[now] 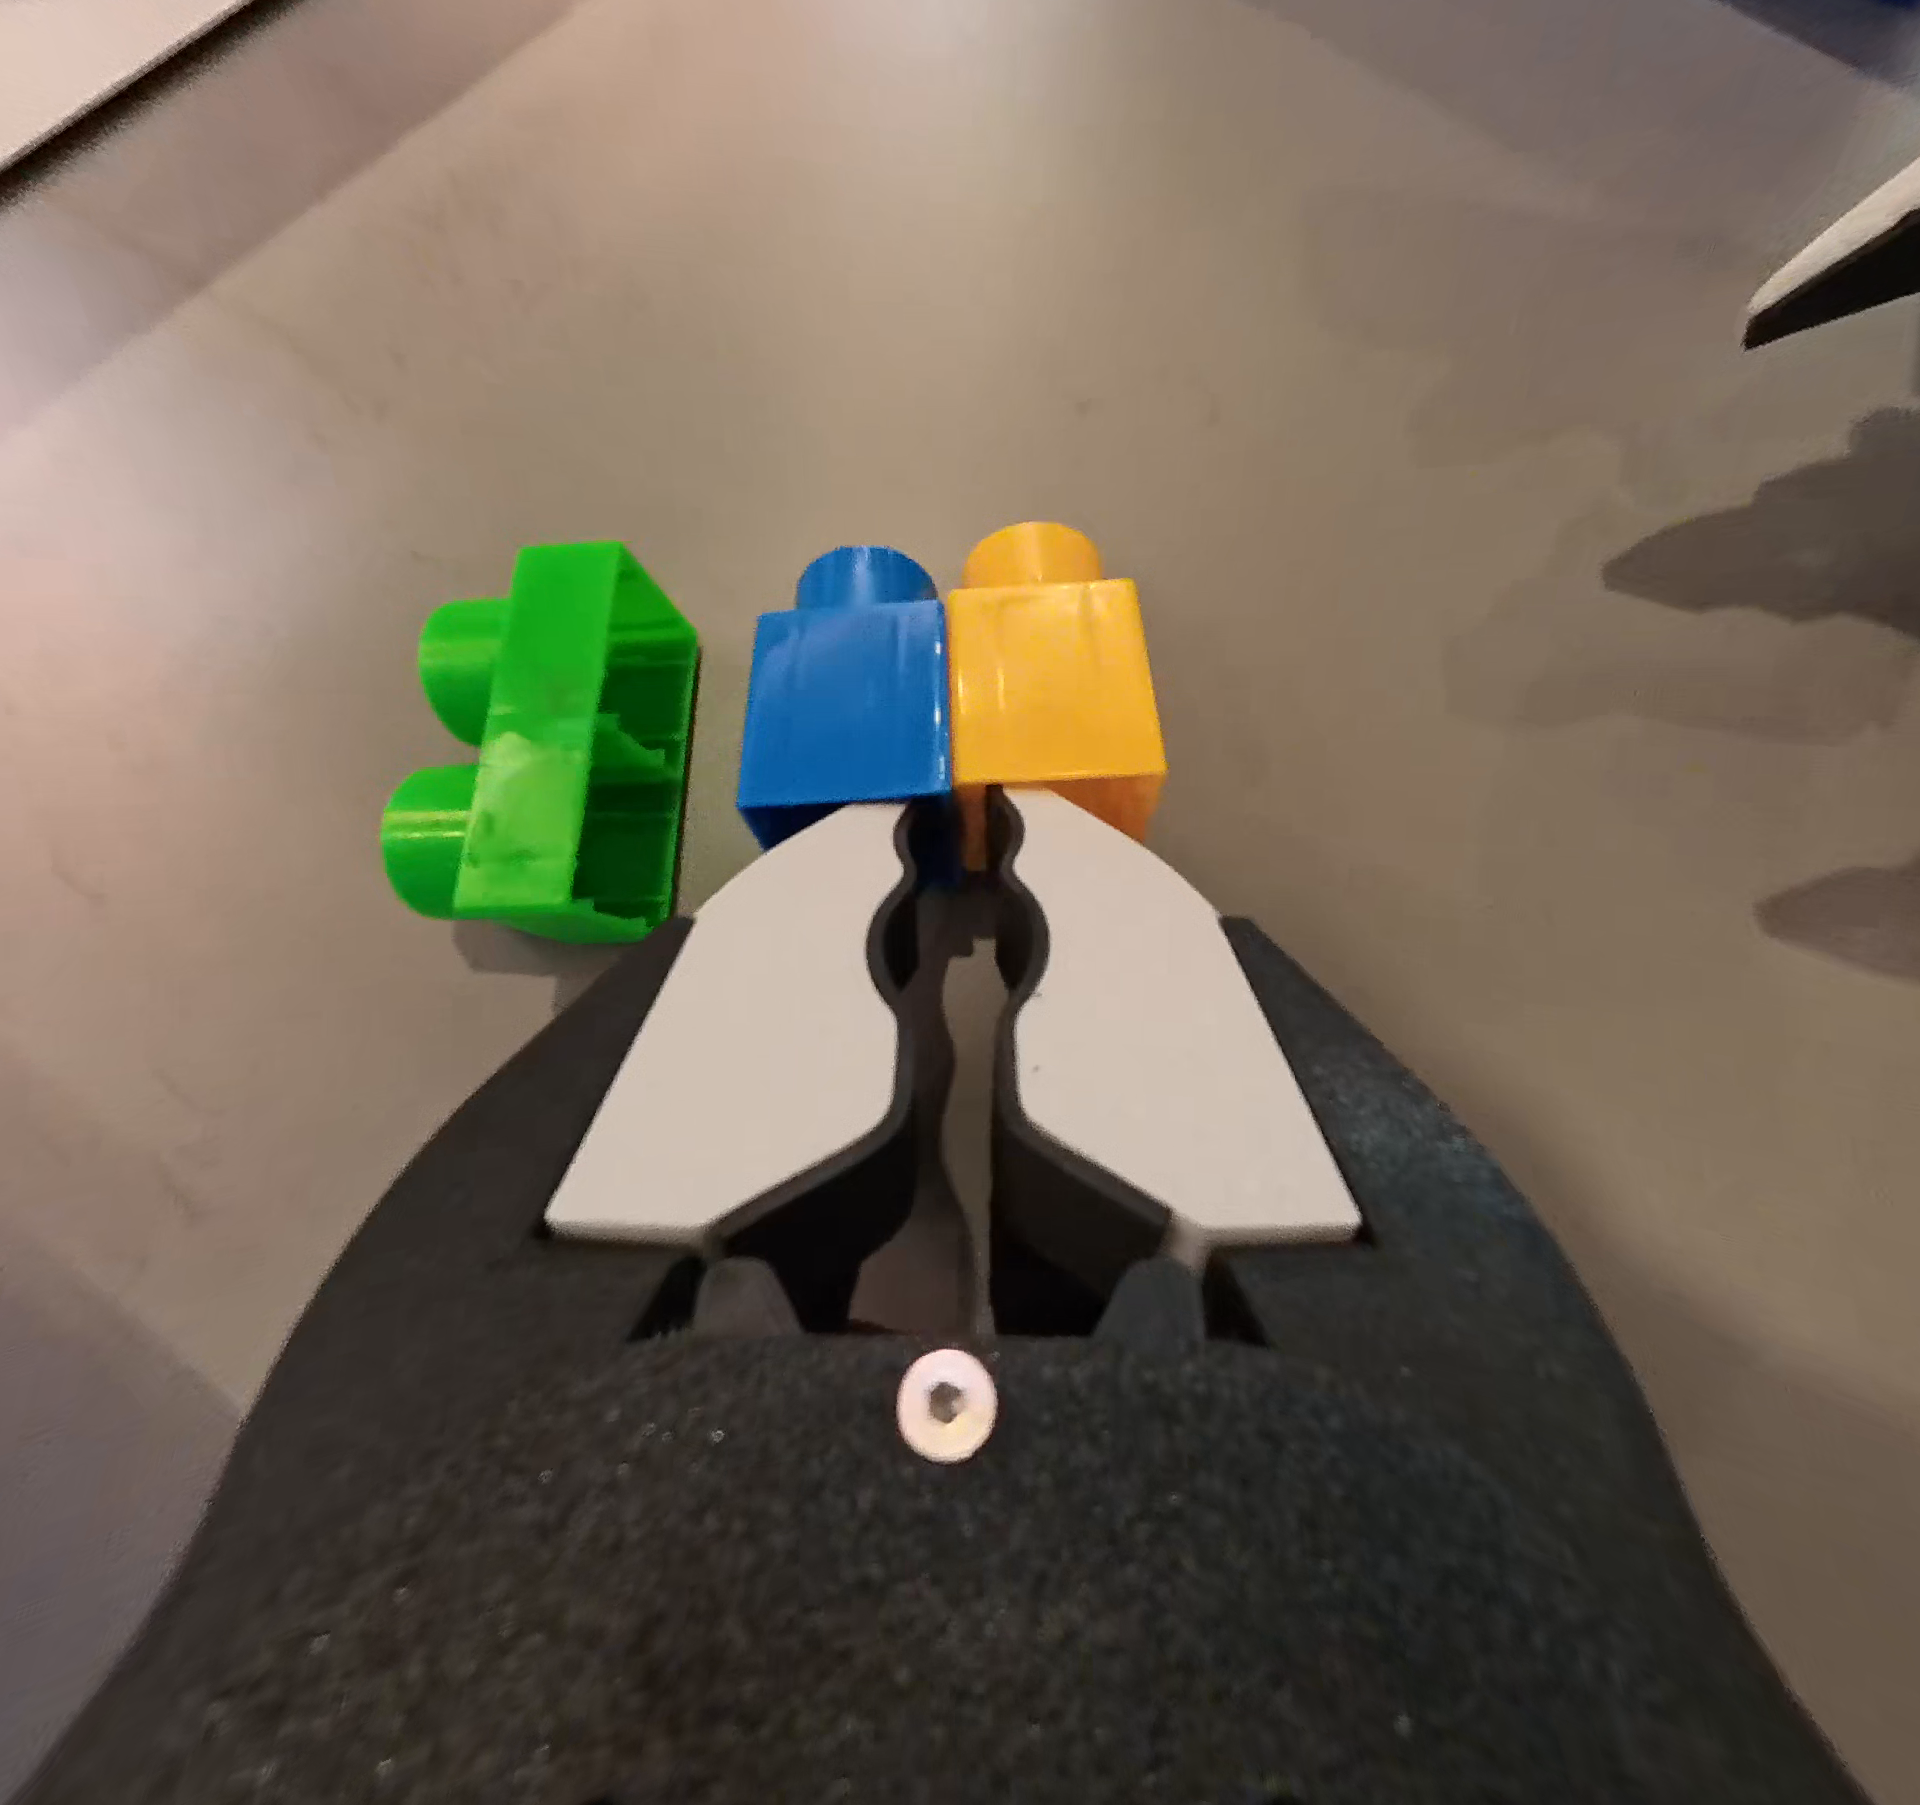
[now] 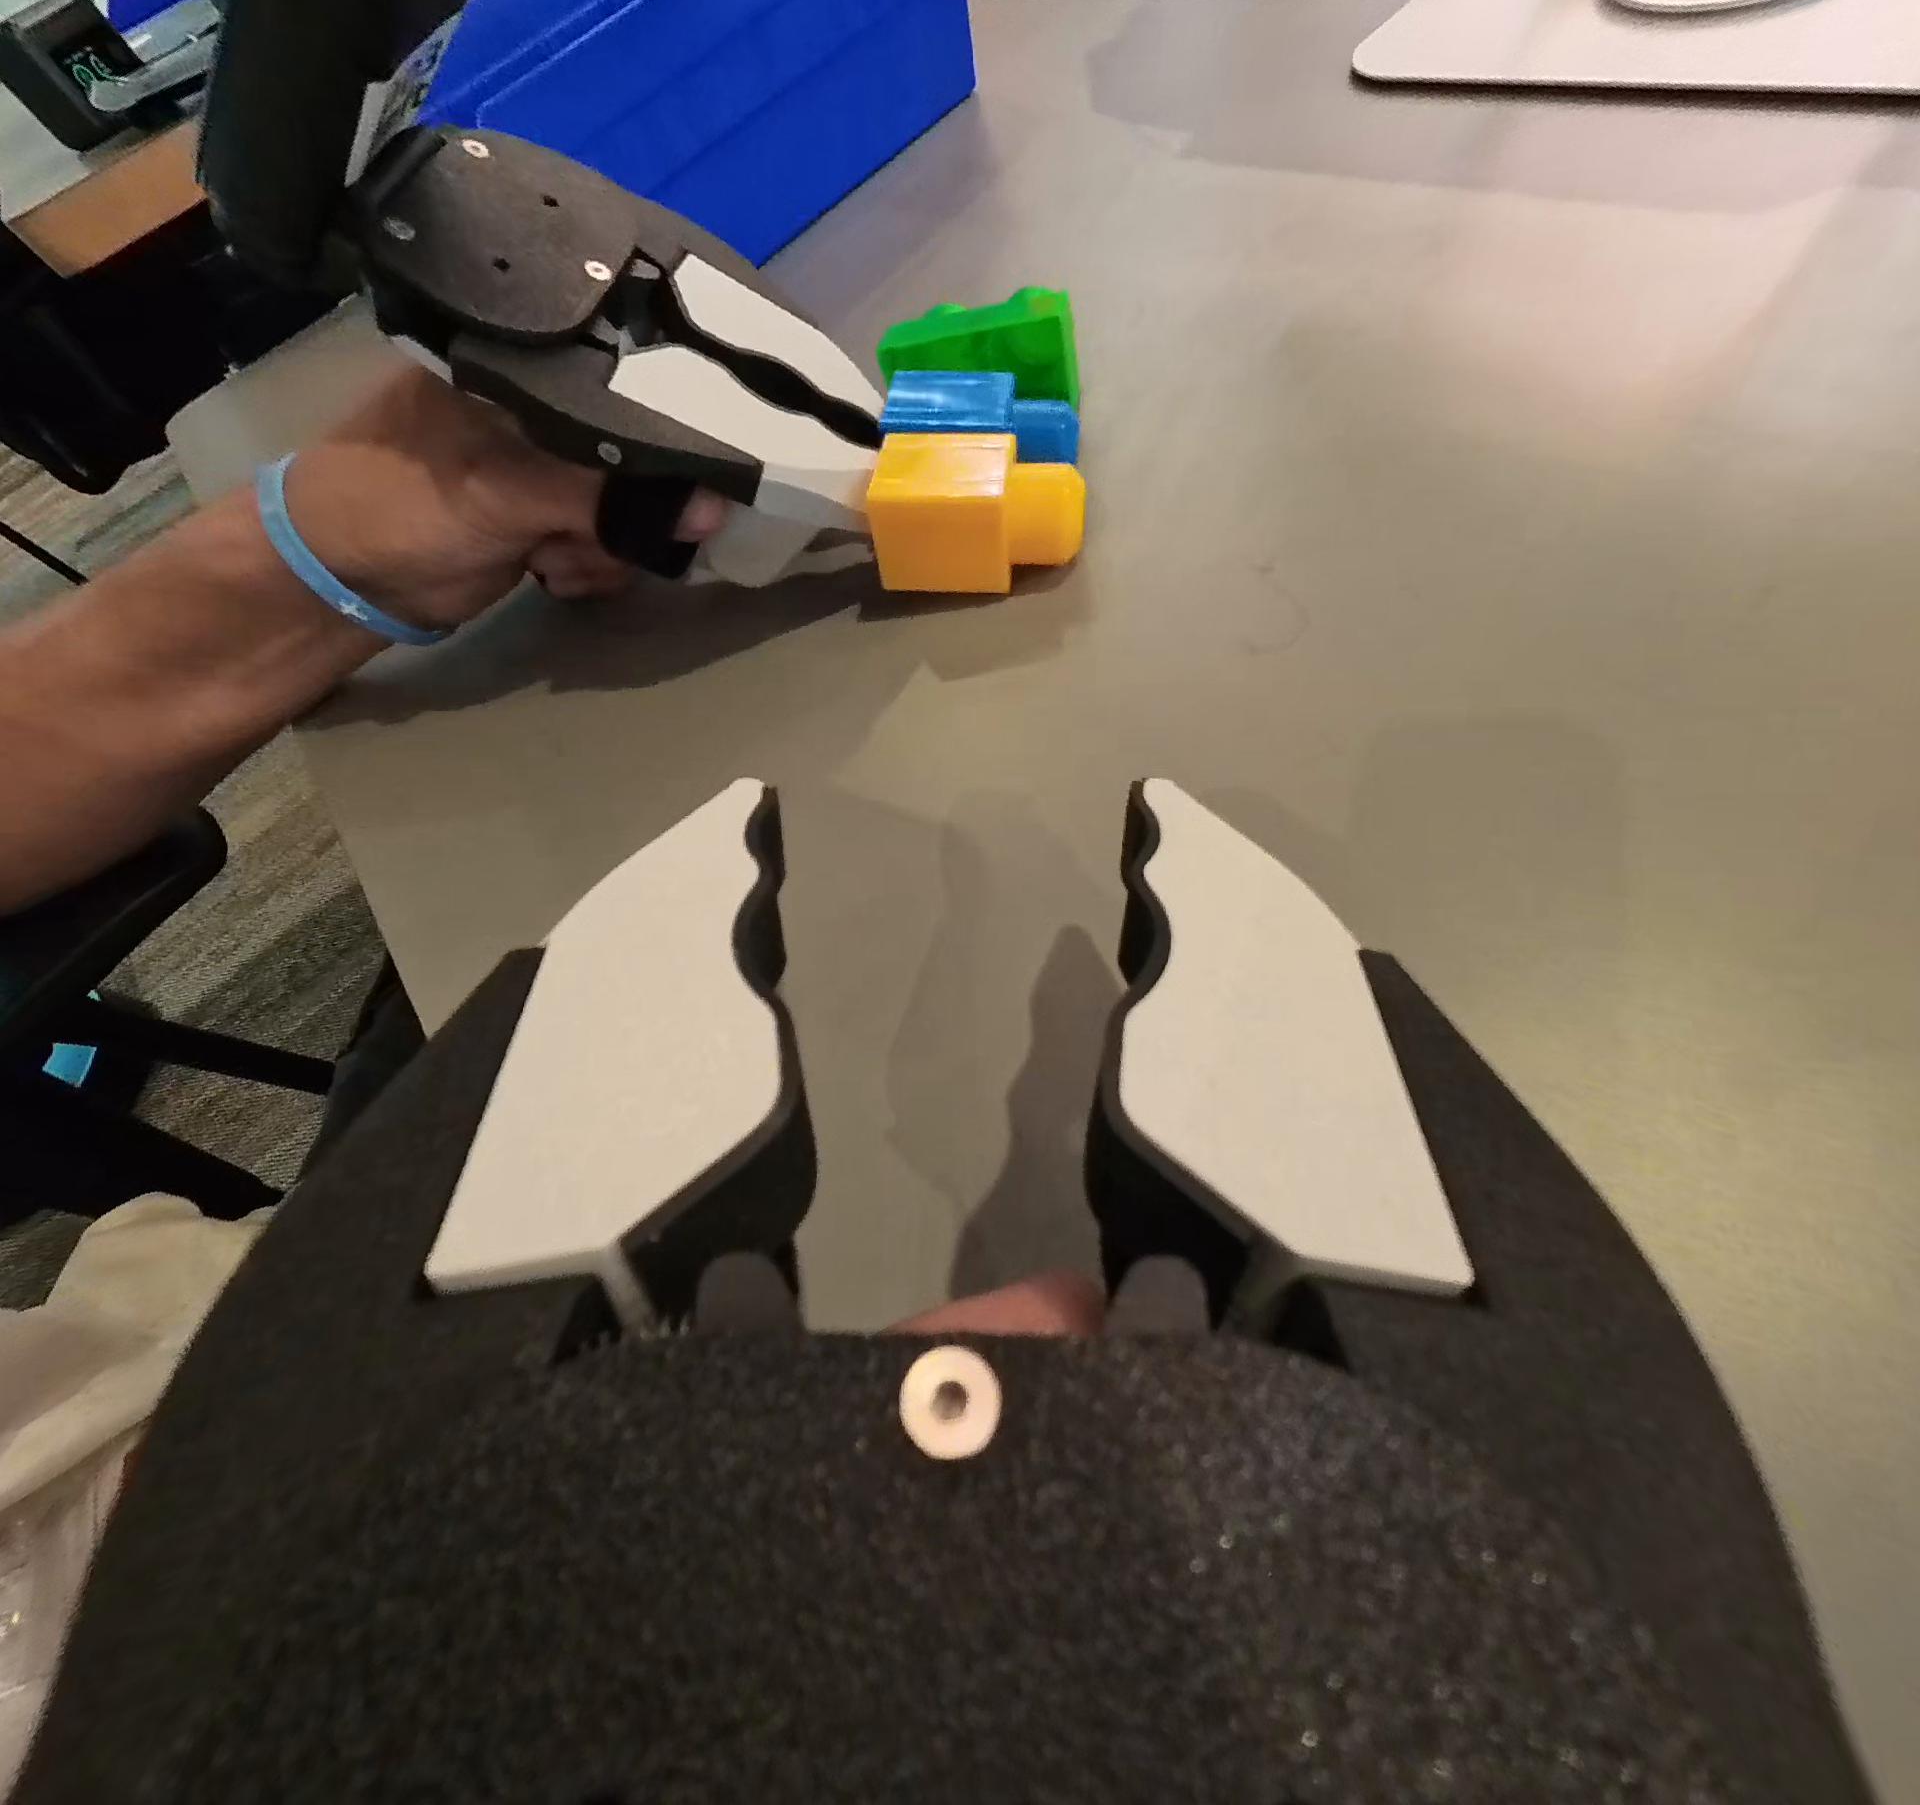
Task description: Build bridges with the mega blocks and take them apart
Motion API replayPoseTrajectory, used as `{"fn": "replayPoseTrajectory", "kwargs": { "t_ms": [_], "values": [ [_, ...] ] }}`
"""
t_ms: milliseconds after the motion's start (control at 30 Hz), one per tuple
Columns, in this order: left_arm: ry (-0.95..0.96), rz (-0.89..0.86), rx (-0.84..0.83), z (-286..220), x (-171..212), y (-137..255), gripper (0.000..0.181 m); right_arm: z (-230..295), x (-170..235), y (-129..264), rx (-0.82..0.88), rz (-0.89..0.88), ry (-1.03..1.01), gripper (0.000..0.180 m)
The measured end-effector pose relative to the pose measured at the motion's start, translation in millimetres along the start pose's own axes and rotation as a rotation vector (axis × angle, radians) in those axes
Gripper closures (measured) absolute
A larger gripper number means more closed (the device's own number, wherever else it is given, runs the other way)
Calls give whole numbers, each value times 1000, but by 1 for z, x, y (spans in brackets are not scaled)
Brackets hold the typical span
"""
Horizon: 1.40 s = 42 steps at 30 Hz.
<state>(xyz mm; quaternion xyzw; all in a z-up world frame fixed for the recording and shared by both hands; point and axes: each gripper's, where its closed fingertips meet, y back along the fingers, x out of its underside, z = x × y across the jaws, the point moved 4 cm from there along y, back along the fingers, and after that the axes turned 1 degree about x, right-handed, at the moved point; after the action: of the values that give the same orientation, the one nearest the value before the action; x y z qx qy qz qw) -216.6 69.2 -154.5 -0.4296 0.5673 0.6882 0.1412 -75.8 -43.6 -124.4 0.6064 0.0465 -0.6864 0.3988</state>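
On a grey table [image 2: 1455, 508], the left gripper [image 1: 961, 825] pinches what appears to be the adjoining walls of a blue block [image 1: 847, 706] and yellow block [image 1: 1055, 680] lying side by side, likely to shift them together. A green block [image 1: 551, 747] lies on its side just left. The right gripper [image 2: 951, 799] waits nearer, jaws apart and empty.

Grey table [image 2: 1455, 508] bears green block [image 1: 561, 747], blue block [image 1: 842, 706], yellow block [image 1: 1049, 685], blue bin [image 2: 727, 62].
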Motion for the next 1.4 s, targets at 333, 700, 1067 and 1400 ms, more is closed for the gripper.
{"fn": "replayPoseTrajectory", "kwargs": {
  "t_ms": [333, 700, 1067, 1400],
  "values": [
    [-6, -230, 34, -10, -13, 44, 172, -1, -8, 7, 10, -14, 16, 117],
    [14, -319, -222, 5, 38, 134, 172, -18, -38, 1, 69, 25, 208, 118],
    [75, -323, -174, 11, 46, 132, 172, -29, -77, -139, -191, 251, 422, 119],
    [63, -295, -148, 8, 54, 129, 171, -33, -82, -193, -342, 370, 633, 129]
  ]
}}
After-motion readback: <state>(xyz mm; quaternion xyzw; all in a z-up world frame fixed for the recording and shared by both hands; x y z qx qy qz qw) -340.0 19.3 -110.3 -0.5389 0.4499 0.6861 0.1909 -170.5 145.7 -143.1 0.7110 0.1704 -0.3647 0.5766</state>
